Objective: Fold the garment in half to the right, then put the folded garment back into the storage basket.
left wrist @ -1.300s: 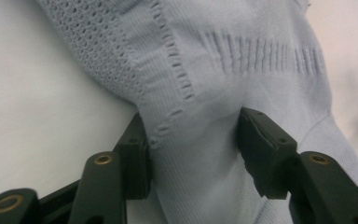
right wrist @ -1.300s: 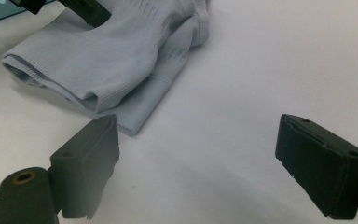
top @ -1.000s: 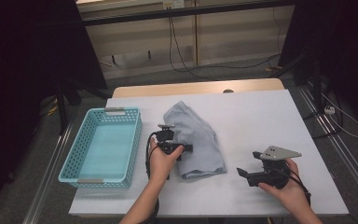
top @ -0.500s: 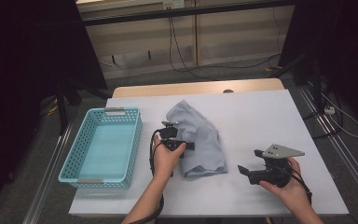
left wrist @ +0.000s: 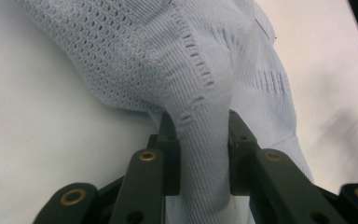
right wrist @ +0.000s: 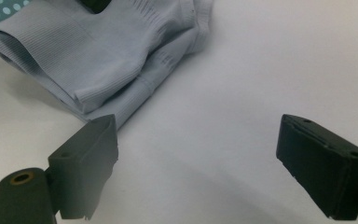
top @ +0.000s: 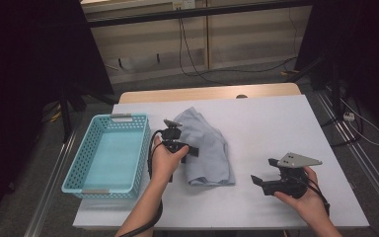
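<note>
Now, your blue basket sits at the left side of the white table, and it has nothing in it but its own pale blue floor. Its walls are full of little holes, and it has a grey tab at the near end and another at the far end. Just to the right of the basket lies the light blue cloth, bunched up in soft folds in the middle of the table. Up close, in the left gripper view, the cloth is knitted, with a patch of tiny holes on one side, thin ribs on the other, and a line of small slits along a seam. Your left gripper has just been closing its jaws, and now they pinch a fold of the cloth between them, with the fold pulled up off the table. Your right gripper rests low over the table near the right front, well apart from the cloth, with its jaws wide apart and nothing between them. In the right gripper view, the ribbed edge of the cloth lies ahead of the jaws.
</note>
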The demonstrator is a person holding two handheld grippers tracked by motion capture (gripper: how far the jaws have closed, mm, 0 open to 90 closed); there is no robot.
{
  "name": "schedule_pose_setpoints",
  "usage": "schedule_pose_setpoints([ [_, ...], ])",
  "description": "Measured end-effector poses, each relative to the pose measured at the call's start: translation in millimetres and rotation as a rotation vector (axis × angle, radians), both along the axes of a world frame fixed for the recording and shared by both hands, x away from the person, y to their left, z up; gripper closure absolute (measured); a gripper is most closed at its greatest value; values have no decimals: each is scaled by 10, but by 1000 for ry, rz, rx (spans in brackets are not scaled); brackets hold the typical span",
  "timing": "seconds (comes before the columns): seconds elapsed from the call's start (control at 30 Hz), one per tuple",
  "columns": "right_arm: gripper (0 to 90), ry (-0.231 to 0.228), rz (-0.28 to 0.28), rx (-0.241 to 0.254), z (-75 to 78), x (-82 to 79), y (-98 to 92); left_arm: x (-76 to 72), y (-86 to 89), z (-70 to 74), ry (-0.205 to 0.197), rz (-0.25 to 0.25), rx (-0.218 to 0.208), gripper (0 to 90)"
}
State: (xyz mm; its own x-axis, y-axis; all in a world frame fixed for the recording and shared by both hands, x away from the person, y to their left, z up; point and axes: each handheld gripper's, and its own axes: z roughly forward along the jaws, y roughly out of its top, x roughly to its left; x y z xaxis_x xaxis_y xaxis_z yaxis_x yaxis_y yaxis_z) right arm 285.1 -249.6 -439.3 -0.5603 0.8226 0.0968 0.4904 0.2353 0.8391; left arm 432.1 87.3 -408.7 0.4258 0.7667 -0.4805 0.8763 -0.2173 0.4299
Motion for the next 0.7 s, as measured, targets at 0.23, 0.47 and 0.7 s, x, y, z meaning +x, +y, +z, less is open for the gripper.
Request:
schedule_pose_setpoints([
  [0.23,115,-1,3,6,8,5,7,61,114,164,20,-19,76,730],
  [0.47,113,-2,2,14,11,3,-1,95,188,276,22,-39,131,729],
  [0.7,112,-6,4,15,16,3,-4,129,216,392,19,-52,183,728],
])
